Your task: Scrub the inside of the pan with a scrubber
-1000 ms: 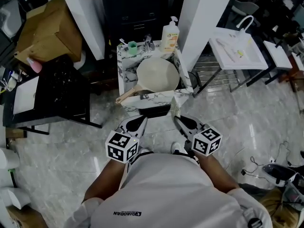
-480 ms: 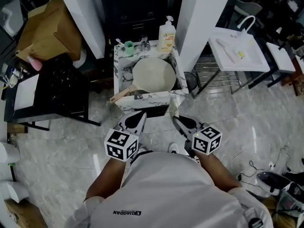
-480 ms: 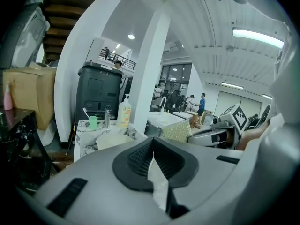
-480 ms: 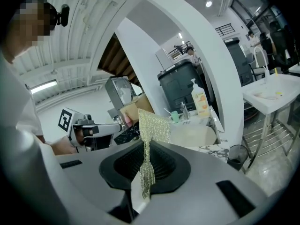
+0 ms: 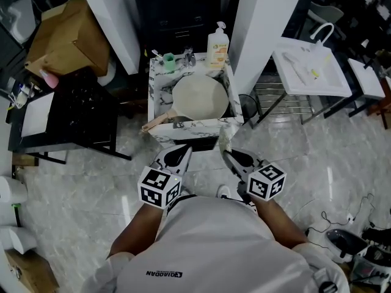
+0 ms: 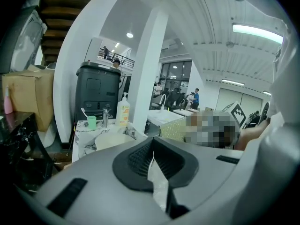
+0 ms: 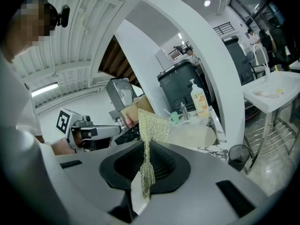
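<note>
Closest to the person, both grippers hang low in front of the body, short of the near edge of the marbled sink stand [image 5: 197,125]. The left gripper [image 5: 182,151] has its jaws pressed together with nothing between them. The right gripper [image 5: 228,155] is clamped on the scrubber [image 7: 152,126], a gold mesh sheet that sticks up above the pads and hangs a little below them.

Over the last second very little has altered. The two grippers have drifted only slightly and remain about as far from the stand as before, and the scrubber has stayed pinched in the right jaws. The approach therefore looks unfinished, and scrubbing has not begun.

Farther on, the pan [image 5: 199,96] lies in the stand's basin, its pale inside facing up and bare. Its handle [image 5: 159,122] reaches out over the near left corner. The left gripper would probably have to open to steady that handle.

Along the far edge stand a green cup [image 5: 169,60], a tap [image 5: 190,55] and a soap bottle [image 5: 217,41].
</note>
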The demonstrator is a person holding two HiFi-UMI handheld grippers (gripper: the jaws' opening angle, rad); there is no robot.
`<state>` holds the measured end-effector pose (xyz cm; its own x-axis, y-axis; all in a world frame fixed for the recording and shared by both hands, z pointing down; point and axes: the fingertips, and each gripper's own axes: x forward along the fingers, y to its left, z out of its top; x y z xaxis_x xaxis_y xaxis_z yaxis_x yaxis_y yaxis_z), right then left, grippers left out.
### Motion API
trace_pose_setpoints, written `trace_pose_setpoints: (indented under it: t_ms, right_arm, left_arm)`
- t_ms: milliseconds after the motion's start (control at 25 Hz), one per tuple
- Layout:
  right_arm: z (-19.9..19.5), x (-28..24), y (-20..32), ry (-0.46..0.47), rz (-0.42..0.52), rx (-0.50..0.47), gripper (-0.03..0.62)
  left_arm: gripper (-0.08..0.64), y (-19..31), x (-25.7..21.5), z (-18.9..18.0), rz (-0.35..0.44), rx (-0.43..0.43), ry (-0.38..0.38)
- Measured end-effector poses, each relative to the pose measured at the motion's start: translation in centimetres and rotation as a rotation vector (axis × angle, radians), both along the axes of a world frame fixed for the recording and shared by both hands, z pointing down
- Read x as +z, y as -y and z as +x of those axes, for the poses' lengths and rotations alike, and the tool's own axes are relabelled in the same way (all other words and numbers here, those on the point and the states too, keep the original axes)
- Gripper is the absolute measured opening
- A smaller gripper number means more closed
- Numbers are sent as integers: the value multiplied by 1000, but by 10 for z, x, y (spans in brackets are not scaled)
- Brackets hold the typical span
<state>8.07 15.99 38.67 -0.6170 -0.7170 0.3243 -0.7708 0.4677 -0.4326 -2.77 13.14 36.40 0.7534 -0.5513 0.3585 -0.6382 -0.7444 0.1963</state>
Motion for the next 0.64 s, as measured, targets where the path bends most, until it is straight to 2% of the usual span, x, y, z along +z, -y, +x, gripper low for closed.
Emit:
trace_pose_setpoints:
  t_ms: [640]
  right_arm:
    - [1, -1, -3, -4, 3, 4, 63]
  left_arm:
    - [15, -4, -5, 0, 21, -3, 8]
